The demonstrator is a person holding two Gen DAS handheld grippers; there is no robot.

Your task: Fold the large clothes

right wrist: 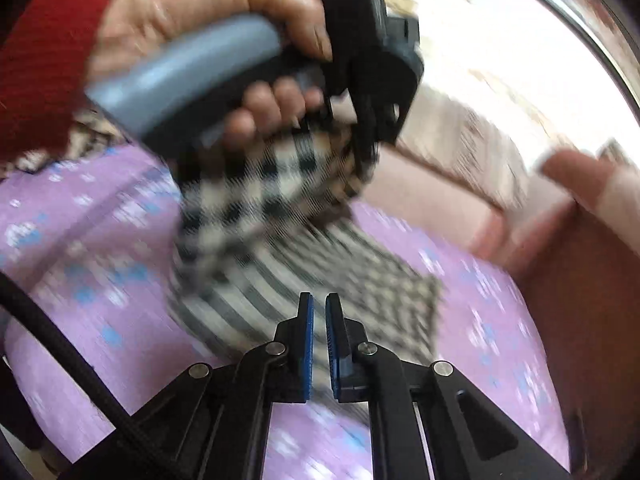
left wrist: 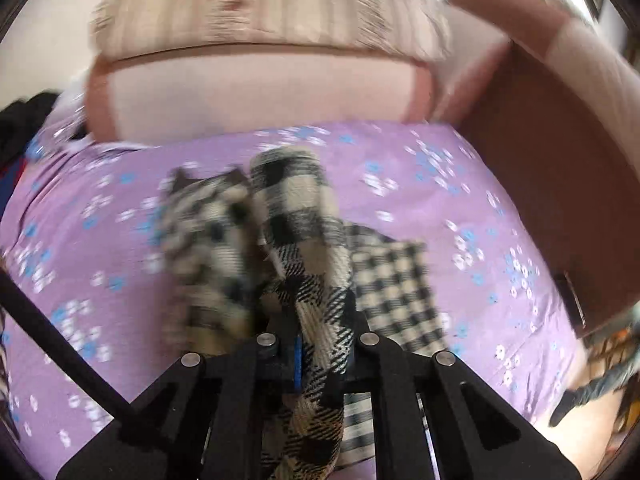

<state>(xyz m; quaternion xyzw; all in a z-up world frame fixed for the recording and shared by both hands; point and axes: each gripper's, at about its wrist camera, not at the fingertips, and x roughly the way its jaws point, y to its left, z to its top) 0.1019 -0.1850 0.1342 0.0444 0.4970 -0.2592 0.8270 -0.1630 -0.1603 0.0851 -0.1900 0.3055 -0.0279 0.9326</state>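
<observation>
A black-and-beige checked garment hangs in a bunch above the purple flowered bed sheet. My left gripper is shut on it, and the fabric drapes over its fingers and hides them. In the right wrist view a hand in a red sleeve holds the left gripper up high with the garment trailing down to the sheet. My right gripper is lower and nearer, over the garment's spread part. Its blue pads stand almost together with nothing pinched.
A pink padded headboard and a striped pillow close off the far side. A brown bed-side panel stands at the right. Dark clothes lie at the left edge. A black cable crosses the lower left.
</observation>
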